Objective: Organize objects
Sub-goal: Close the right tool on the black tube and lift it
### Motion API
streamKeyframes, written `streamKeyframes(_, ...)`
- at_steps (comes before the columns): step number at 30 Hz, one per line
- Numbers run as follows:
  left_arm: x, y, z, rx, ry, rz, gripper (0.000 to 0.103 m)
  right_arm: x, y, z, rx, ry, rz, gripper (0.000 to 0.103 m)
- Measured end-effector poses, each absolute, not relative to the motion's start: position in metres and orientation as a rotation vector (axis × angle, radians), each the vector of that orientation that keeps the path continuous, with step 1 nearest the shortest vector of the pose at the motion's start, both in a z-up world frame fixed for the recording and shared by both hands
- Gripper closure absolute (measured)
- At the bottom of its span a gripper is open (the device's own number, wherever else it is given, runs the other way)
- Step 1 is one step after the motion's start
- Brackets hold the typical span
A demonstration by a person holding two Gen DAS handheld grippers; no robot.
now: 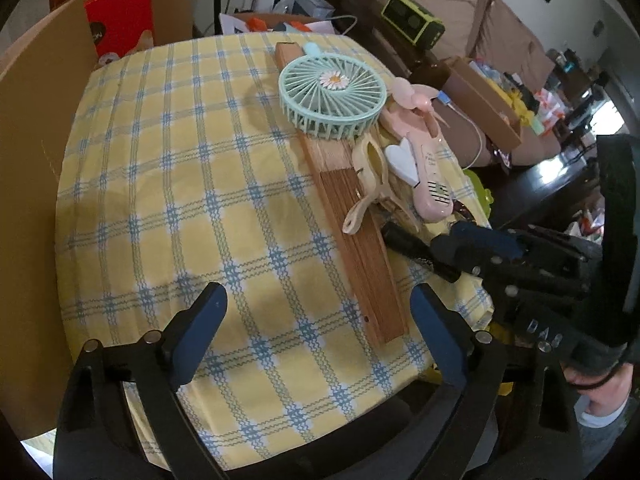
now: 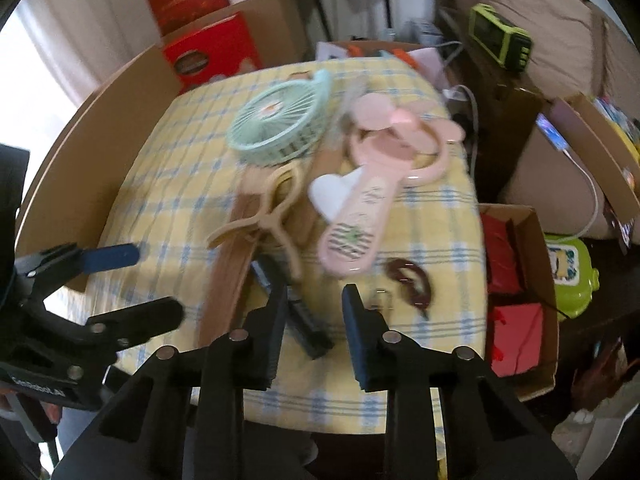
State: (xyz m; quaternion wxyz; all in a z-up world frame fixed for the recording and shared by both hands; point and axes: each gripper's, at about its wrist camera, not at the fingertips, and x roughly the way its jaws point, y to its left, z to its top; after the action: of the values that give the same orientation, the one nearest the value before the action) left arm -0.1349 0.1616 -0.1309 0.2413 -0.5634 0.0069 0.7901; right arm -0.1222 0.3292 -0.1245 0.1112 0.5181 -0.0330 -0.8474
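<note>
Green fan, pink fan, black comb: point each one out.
Green fan [image 1: 333, 92]: left wrist view, grille beside the daisy.
Pink fan [image 2: 352, 216]: right wrist view, handle.
Black comb [image 1: 416, 249]: left wrist view, its middle.

Both wrist views look down across the checked tablecloth [image 1: 168, 184], sharing the mint fan [image 2: 276, 124].

**My rig: black frames, blue pads**

My left gripper [image 1: 318, 334] is showing matte black, angular moulded arms with triangular cut-outs. Its fingers [image 1: 200, 334] are wearing dark blue rectangular pads. Round silver fasteners are glinting at the joints.

My right gripper [image 2: 314, 332] is showing the same black frame, silver studs and blue pads, ribbed on the inner edges. Raised lettering is running along its body in the left view; white text is showing on the left unit's side in the right view.

My right hand [image 1: 600, 394] is showing bare skin and a white cuff.
</note>
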Motion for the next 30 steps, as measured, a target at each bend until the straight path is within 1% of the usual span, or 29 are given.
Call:
streamKeyframes(7, -0.145, 0.144, -0.126, -1.549, -0.038, 2.187, 0.011, -0.126, 0.308, -0.135, 1.532, -0.004, -2.443, 0.077)
streamKeyframes(12, -0.154, 0.137, -0.122, -1.555, -0.059, 2.201, 0.011, -0.128, 0.3, -0.14, 1.531, 0.061, -2.431, 0.079)
streamKeyframes(14, -0.158, 0.138, -0.12, -1.552, -0.059, 2.205, 0.011, -0.128, 0.299, -0.14, 1.53, 0.074, -2.436, 0.082)
streamKeyframes(15, -0.16, 0.139, -0.118, -1.547, -0.057, 2.206, 0.011, -0.128, 0.298, -0.14, 1.53, 0.083, -2.44, 0.088)
streamKeyframes(18, -0.163, 0.147, -0.114, -1.533, -0.05, 2.204, 0.011, -0.126, 0.297, -0.14, 1.509, 0.096, -2.445, 0.088)
streamKeyframes(20, -0.166, 0.154, -0.11, -1.52, -0.037, 2.193, 0.011, -0.122, 0.299, -0.138, 1.497, 0.074, -2.452, 0.088)
streamKeyframes(23, -0.172, 0.166, -0.108, -1.509, -0.011, 2.178, 0.011, -0.116, 0.307, -0.128, 1.474, -0.017, -2.443, 0.088)
streamKeyframes(27, -0.178, 0.182, -0.109, -1.495, 0.056, 2.166, 0.012, -0.108, 0.317, -0.112, 1.452, -0.046, -2.476, 0.088)
streamKeyframes(30, -0.181, 0.19, -0.113, -1.496, 0.109, 2.158, 0.019, -0.106, 0.325, -0.105, 1.451, -0.065, -2.5, 0.088)
